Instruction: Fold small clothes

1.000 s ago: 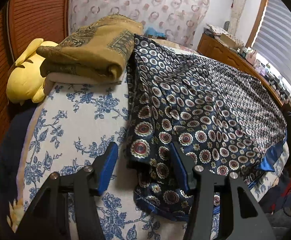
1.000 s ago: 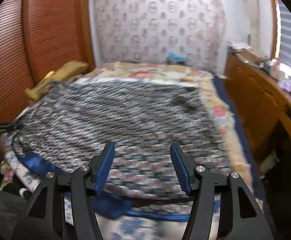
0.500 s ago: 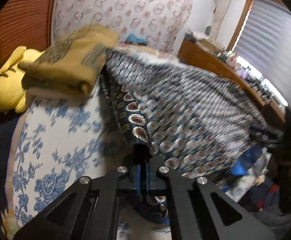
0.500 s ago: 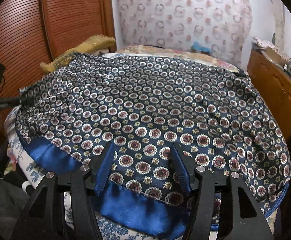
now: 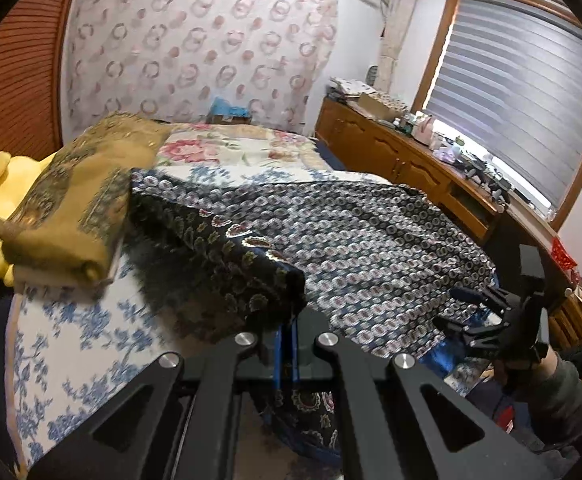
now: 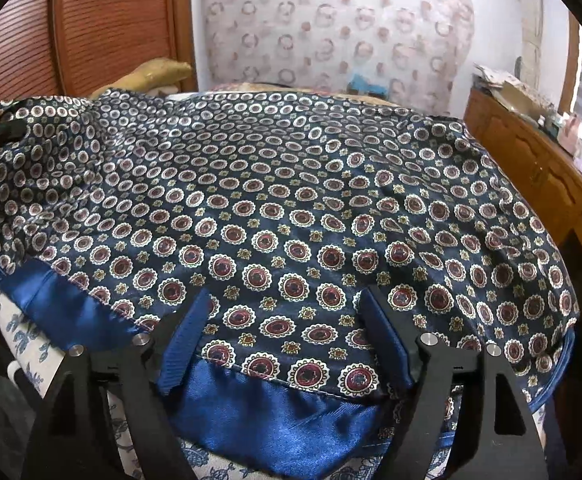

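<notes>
Across the bed (image 5: 71, 344) lies the patterned scarf (image 6: 291, 208), its corner now pinched and lifted in my clamped left tongs (image 5: 287, 340), while my right tongs (image 6: 287, 336), just opened wider, hover empty over its blue hem (image 6: 275, 420), so I judge the fold begun.

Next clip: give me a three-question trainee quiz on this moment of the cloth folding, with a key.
1. True or false: the left tool is shut on a corner of the patterned navy cloth.
2. Which colour is the plain border of that cloth beneath the right tool? A) green B) blue C) red
3. Fill in: the right tool's jaws stand ____ over the cloth's near edge, gripping nothing.

Key
1. True: its pads are together with a raised fold of the cloth pinched between them.
2. B, blue.
3. Open: they have just been opening wider, with the cloth lying under them, not pinched.
</notes>
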{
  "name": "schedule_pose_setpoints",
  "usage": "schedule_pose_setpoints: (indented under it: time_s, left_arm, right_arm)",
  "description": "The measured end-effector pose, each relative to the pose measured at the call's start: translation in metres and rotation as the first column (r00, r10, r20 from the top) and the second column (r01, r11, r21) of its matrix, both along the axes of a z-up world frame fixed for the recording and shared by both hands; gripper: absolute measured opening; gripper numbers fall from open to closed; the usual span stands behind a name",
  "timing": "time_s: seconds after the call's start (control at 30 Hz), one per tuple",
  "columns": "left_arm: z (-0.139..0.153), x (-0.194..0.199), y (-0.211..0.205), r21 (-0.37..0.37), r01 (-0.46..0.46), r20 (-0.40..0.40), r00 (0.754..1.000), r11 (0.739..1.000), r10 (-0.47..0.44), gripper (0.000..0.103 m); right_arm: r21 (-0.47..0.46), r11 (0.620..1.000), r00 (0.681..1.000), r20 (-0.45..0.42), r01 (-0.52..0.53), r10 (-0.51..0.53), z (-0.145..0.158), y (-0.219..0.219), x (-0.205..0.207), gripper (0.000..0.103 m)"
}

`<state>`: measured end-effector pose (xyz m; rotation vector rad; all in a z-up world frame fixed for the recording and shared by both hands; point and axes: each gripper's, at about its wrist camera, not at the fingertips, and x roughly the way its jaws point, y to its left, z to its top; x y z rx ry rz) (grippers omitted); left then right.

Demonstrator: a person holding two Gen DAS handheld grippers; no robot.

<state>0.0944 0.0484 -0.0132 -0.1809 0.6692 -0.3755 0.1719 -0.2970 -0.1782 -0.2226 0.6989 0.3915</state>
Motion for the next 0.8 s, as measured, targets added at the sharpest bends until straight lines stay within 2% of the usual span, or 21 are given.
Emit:
schedule_pose_setpoints:
  time_s: [0.13, 0.2, 0.43, 0.63, 0.8]
  left_arm:
    - [0.016, 0.009, -0.018, 0.002, 0.044, 0.029, 0.999, 0.999, -0.044, 0.0]
    - [0.025, 0.014, -0.032, 0.007, 0.072, 0.045, 0.996, 0.997, -0.072, 0.0]
    - [0.054, 0.044, -0.098, 0.034, 0.2, 0.08, 0.976, 0.979, -0.202, 0.0]
    - [0.074, 0.072, -0.174, 0.068, 0.325, 0.09, 0.94, 0.943, -0.33, 0.0]
    - [0.086, 0.083, -0.232, 0.102, 0.416, 0.084, 0.902, 0.904, -0.424, 0.0]
  right_arm:
    - [-0.004, 1.0, 1.0, -0.005, -0.007, 0.007, 0.0, -0.001, -0.002, 0.08]
    - [-0.009, 1.0, 1.0, -0.005, -0.015, 0.015, 0.002, -0.002, -0.002, 0.076]
    - [0.065, 0.998, 1.0, 0.007, 0.024, -0.024, 0.019, -0.049, -0.01, 0.071]
    - [0.103, 0.99, 0.994, 0.033, 0.099, -0.103, 0.033, -0.102, -0.021, 0.07]
    - [0.122, 0.983, 0.989, 0.037, 0.136, -0.141, 0.037, -0.131, -0.031, 0.066]
